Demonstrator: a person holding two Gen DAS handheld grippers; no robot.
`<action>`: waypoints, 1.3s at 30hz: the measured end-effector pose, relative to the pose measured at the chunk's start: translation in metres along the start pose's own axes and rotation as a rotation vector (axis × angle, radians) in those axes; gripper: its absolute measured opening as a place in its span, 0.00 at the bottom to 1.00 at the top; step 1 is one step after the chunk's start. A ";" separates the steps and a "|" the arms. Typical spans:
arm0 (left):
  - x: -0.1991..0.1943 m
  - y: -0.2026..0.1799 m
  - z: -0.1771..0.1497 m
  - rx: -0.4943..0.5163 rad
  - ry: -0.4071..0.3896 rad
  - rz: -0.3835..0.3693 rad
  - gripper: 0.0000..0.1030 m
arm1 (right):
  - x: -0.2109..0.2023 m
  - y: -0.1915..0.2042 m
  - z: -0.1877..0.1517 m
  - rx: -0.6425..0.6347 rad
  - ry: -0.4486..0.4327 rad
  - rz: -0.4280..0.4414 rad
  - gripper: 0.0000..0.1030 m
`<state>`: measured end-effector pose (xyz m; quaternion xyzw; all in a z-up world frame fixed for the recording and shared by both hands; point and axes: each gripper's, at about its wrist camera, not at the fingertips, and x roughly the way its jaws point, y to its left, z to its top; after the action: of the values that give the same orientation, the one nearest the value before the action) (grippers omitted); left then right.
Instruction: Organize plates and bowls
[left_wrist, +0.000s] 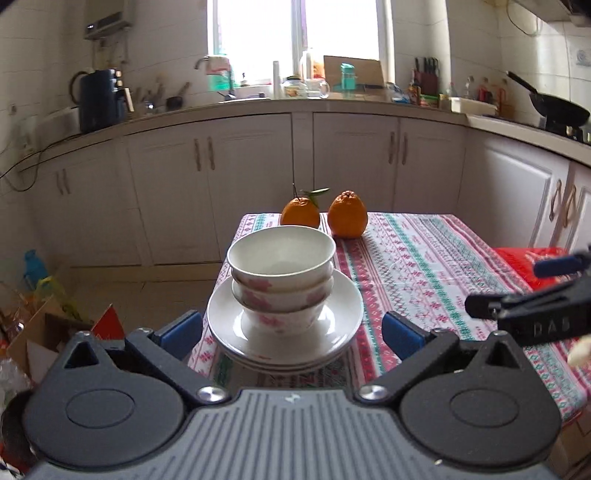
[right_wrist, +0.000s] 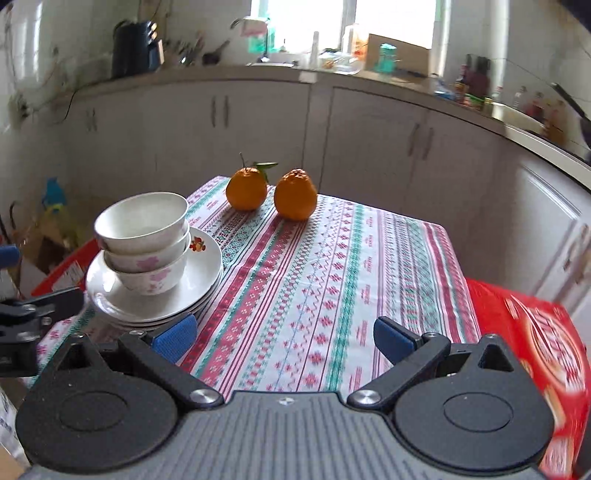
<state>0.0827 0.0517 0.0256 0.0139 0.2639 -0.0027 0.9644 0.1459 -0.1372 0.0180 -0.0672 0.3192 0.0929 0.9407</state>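
Since the left wrist view shows three bowls (left_wrist: 281, 280) nested on the plates (left_wrist: 286, 332) at the table's (left_wrist: 424, 266) near left corner, the sorting looks about done; no loose dish shows. The left gripper (left_wrist: 291, 332) hangs wide open before the stack, holding nothing. Two oranges (left_wrist: 325, 218) sit by the far edge behind the bowls, apart from them. The right gripper (left_wrist: 524, 314) pokes in from the right.

From the right wrist view, the right gripper (right_wrist: 284, 338) is likewise spread wide and empty over bare cloth near the front edge. The stack (right_wrist: 147, 258) stands to its left, the oranges (right_wrist: 271, 194) beyond. A red box (right_wrist: 528, 332) lies off the right edge. Nothing blocks either gripper.
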 end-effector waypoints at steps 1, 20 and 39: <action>-0.003 -0.002 -0.002 -0.013 0.003 0.000 1.00 | -0.009 0.001 -0.004 0.006 -0.006 -0.002 1.00; -0.036 -0.025 -0.016 -0.018 -0.022 0.065 1.00 | -0.046 0.007 -0.028 0.023 -0.069 -0.040 1.00; -0.037 -0.026 -0.015 -0.031 -0.030 0.063 1.00 | -0.052 0.009 -0.028 0.026 -0.099 -0.069 1.00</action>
<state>0.0426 0.0263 0.0309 0.0073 0.2488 0.0318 0.9680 0.0866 -0.1410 0.0274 -0.0612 0.2712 0.0592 0.9588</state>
